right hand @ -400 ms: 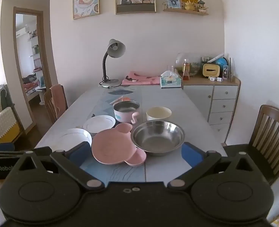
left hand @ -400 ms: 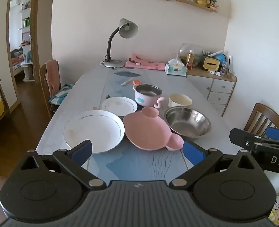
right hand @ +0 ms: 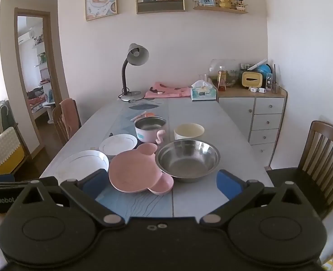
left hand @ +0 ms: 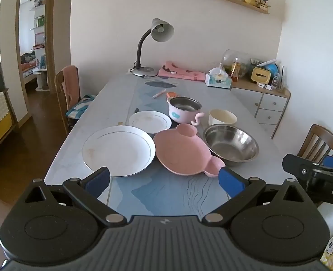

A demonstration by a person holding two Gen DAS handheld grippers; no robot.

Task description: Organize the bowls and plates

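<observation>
On the table's near end lie a large white plate point(left hand: 119, 150), a small white plate point(left hand: 150, 121), a pink bear-shaped plate point(left hand: 182, 152), a steel bowl point(left hand: 230, 144), a pink pot with a steel liner point(left hand: 184, 109) and a cream bowl point(left hand: 222, 117). The same dishes show in the right wrist view: large plate point(right hand: 82, 163), small plate point(right hand: 118, 144), pink plate point(right hand: 135, 169), steel bowl point(right hand: 187, 159), pot point(right hand: 150, 129), cream bowl point(right hand: 189, 131). My left gripper point(left hand: 164, 179) is open and empty above the table's near edge. My right gripper point(right hand: 163, 181) is open and empty, also at the near edge.
A desk lamp point(left hand: 154, 45), a pink cloth point(left hand: 181, 73) and a tissue box point(left hand: 218, 80) stand at the table's far end. A pen point(left hand: 159, 93) lies mid-table. Wooden chairs stand at the left point(left hand: 67, 94) and right point(right hand: 320, 153). A cabinet point(right hand: 252, 115) stands beside the table.
Both grippers have shifted very slightly; the dishes have not moved and both stay open.
</observation>
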